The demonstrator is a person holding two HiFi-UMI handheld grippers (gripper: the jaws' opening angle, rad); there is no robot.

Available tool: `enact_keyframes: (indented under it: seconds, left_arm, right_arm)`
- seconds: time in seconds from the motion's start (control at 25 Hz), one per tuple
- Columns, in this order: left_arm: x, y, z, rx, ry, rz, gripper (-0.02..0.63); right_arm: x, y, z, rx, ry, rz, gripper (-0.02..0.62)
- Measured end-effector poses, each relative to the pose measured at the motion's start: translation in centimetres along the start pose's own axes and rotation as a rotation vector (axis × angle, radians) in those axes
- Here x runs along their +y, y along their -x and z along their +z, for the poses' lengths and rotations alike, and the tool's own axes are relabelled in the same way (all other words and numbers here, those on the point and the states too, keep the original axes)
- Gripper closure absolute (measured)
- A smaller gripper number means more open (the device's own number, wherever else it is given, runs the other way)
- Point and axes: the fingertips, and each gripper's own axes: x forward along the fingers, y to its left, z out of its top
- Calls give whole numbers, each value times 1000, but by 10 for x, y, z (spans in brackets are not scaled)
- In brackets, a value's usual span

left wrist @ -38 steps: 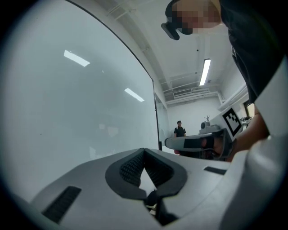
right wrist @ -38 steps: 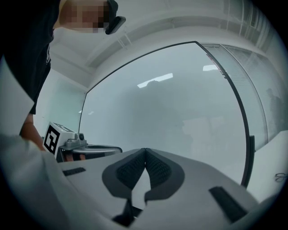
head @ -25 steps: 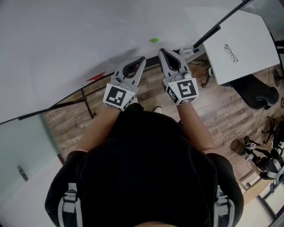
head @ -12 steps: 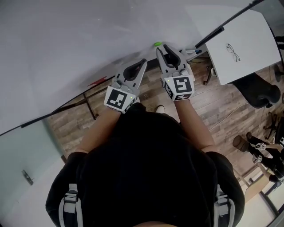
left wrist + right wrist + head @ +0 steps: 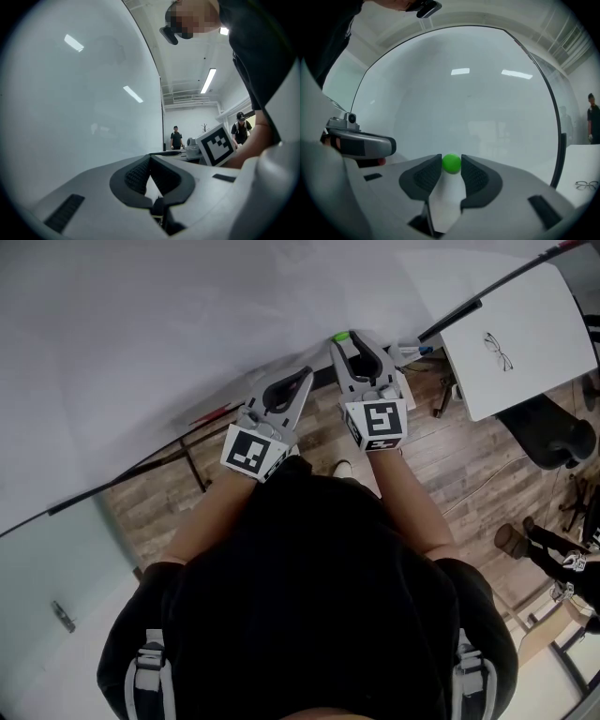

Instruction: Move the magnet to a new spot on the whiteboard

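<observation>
Head view: green magnet [image 5: 341, 336] sat on whiteboard [image 5: 141, 334], near its lower edge, between tips of right gripper [image 5: 357, 341]. Left gripper [image 5: 305, 374] hung just short of whiteboard, left of magnet. Each gripper's cube bore black-and-white square marker.

Left gripper view: jaws pressed together, nothing between; whiteboard at left.

Right gripper view: jaws, just opened wider, spread either side of magnet on whiteboard, pads just beside it.

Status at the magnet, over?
Right gripper jaws just been opening, straddling green magnet, no grip yet. Left gripper shut, empty. Magnet on whiteboard, nothing in the way.
</observation>
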Motion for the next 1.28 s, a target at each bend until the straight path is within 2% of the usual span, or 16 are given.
enact_keyframes:
  seconds: [0.28,0.76,1.28]
  left_arm:
    - [3,1,2,7,0,5,604]
    - [6,10,6,-2,-11,24,604]
    - [-26,37,20,-12,-33,102,604]
  right_arm:
    - [0,-1,-1,-2,1,-15,474]
    - [4,13,8,-24,-1,13,477]
    - [14,73,35,-82,-25,129,477]
